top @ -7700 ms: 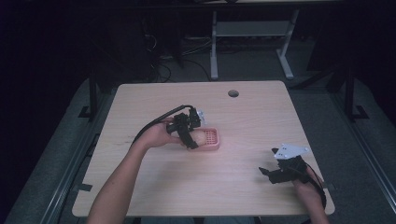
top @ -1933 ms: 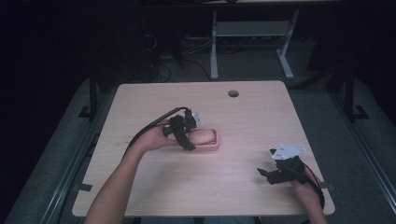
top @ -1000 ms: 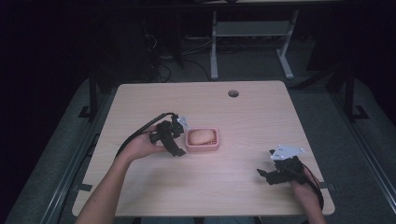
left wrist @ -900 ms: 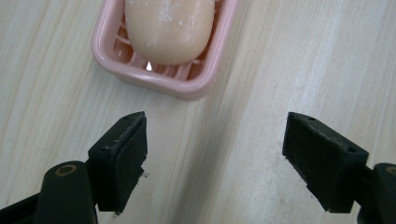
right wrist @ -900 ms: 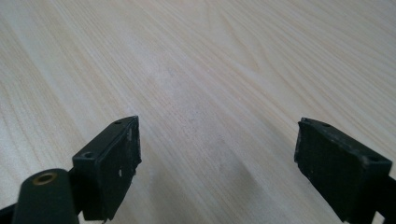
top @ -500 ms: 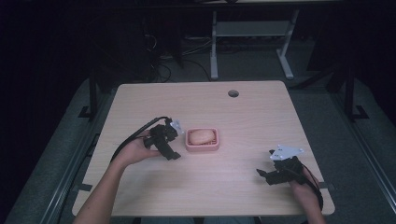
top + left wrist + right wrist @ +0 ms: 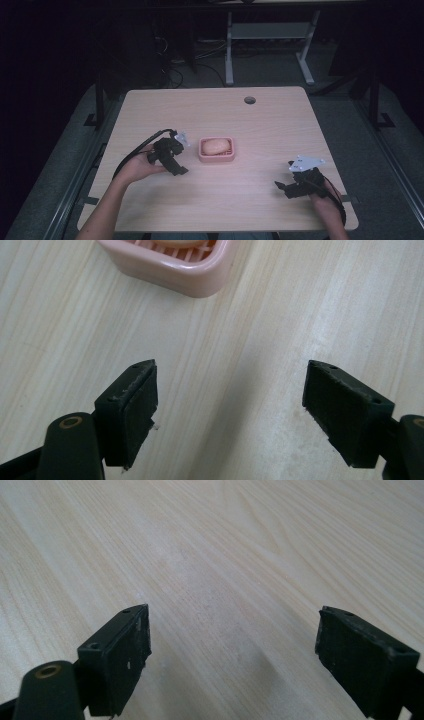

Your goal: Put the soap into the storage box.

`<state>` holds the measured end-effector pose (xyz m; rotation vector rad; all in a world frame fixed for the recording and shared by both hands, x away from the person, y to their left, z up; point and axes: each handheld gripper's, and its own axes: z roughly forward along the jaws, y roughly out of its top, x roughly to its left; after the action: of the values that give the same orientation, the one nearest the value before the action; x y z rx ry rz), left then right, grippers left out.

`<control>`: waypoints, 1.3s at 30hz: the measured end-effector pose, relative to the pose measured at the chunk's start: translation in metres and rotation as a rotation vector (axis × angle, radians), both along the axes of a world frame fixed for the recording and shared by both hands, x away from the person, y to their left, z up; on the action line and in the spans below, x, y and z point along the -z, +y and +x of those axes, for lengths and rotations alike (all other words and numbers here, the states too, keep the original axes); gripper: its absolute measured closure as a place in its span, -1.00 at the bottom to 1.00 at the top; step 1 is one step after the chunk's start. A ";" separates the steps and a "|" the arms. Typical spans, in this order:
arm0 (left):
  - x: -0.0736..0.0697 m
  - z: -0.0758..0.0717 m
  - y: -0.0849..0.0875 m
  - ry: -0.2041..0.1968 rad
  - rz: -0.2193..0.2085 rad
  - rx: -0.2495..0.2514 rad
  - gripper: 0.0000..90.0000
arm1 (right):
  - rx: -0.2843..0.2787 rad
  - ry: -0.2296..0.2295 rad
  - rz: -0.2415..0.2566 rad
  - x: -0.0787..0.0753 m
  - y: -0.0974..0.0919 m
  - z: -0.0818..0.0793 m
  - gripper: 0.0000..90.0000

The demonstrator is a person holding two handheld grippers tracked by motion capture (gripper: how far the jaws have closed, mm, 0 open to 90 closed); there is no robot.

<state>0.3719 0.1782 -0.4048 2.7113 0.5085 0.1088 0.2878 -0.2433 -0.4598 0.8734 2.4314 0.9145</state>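
Bare table (image 7: 240, 197) lies between the left gripper (image 7: 176, 159) and right gripper (image 7: 285, 187), open for passing. The only obstacle is the pink dish (image 7: 217, 150) just beside the left gripper, mid-table.

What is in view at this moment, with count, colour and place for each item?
pink tray: one, pink, middle of the table, slatted floor.
pale oval object: one, beige-pink, lying in the tray.
table: one, light wood, round hole near the far edge.
metal frame: one, grey, on the floor beyond the table.
left hand-held gripper: one, black, open and empty, just left of the tray.
right hand-held gripper: one, black, open and empty, near the table's right front corner.
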 end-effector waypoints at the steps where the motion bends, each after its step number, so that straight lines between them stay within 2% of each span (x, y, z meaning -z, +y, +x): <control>1: 0.001 -0.001 0.001 0.001 0.000 -0.001 -0.52 | 0.001 0.000 0.000 0.000 0.000 0.000 -0.69; 6: 0.004 -0.004 0.005 -0.001 0.008 -0.004 -0.52 | 0.002 -0.002 -0.003 0.000 0.000 0.000 -0.69; 39: 0.017 -0.032 0.033 -0.039 0.001 -0.030 -0.53 | 0.014 0.002 -0.002 0.001 -0.001 0.000 -0.69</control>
<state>0.3402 0.2112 -0.4217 2.6977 0.5384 0.1704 0.2878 -0.2438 -0.4610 0.8903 2.4245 0.9068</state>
